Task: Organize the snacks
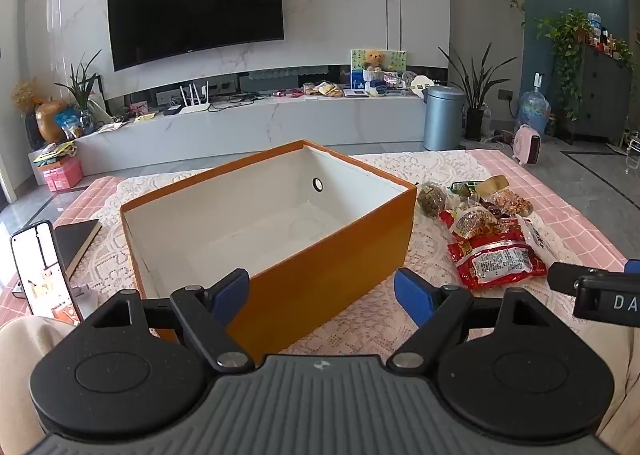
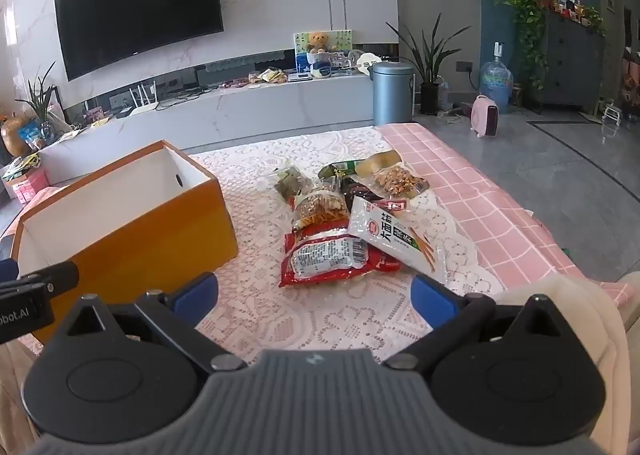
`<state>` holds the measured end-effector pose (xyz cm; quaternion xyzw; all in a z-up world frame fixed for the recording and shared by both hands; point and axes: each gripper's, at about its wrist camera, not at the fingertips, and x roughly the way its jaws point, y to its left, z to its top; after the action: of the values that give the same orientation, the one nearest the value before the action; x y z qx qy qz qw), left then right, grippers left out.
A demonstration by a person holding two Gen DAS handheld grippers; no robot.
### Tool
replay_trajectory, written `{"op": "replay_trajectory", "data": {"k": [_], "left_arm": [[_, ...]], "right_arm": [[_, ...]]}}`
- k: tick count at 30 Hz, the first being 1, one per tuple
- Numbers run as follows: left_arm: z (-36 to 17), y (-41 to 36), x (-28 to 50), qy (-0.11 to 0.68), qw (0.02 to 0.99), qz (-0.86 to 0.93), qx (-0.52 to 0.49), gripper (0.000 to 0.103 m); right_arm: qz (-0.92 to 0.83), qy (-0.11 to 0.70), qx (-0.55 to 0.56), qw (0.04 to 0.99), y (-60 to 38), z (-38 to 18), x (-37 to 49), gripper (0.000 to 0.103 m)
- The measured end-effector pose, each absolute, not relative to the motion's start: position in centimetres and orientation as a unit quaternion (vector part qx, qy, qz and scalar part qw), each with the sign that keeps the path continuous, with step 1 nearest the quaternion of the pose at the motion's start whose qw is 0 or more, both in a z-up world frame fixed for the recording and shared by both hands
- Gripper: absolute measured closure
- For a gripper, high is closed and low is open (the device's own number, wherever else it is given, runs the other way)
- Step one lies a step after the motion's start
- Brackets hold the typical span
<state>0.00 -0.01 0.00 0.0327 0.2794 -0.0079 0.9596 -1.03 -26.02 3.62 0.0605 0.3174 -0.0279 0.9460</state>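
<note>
An open orange box [image 1: 328,251] with a white empty inside stands on the lace-covered table; it also shows at the left of the right wrist view [image 2: 160,231]. A pile of snack packets lies to its right: a red packet [image 1: 496,259] [image 2: 332,255], a white packet [image 2: 394,237], a noodle-like packet [image 2: 320,207], a nut packet [image 2: 400,179] and a green packet [image 2: 290,181]. My left gripper [image 1: 322,295] is open and empty, just in front of the box's near wall. My right gripper [image 2: 314,295] is open and empty, just short of the red packet.
A phone on a stand [image 1: 42,259] and a dark notebook [image 1: 76,239] sit left of the box. The pink checked cloth [image 2: 500,215] covers the table's right side up to its edge. A TV wall, a low cabinet and a blue bin [image 2: 392,93] stand beyond.
</note>
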Motion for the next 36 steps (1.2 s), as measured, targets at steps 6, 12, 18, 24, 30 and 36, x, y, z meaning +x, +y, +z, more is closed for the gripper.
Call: {"op": "replay_trajectory", "data": {"k": [6,12,18,24,30,36], "left_arm": [[-0.7,0.2,-0.4,0.283,0.959,-0.006,0.027,0.007],[-0.5,0.4,0.0,0.291,0.956,-0.006,0.024,0.007],[-0.2,0.6,0.3,0.296,0.955,-0.003,0.017,0.007],[-0.3,0.9,0.3,0.298,0.954,0.001,0.013,0.007],[-0.5,1.0,0.4,0.303,0.953,0.001,0.013,0.007],[-0.6,1.0,0.4,0.304,0.953,0.002,0.012,0.007]], "right_arm": [[-0.025,0.319,0.064,0.945,-25.8,3.6,-1.0,0.003],[-0.026,0.319,0.065,0.945,-26.0,4.4,-0.9,0.003],[-0.030,0.316,0.069,0.946,-26.1,3.8,-1.1,0.003],[-0.034,0.319,0.069,0.945,-26.2,3.8,-1.1,0.003],[-0.035,0.319,0.068,0.945,-26.1,3.9,-1.1,0.003],[-0.035,0.320,0.067,0.945,-26.0,3.8,-1.1,0.003]]}}
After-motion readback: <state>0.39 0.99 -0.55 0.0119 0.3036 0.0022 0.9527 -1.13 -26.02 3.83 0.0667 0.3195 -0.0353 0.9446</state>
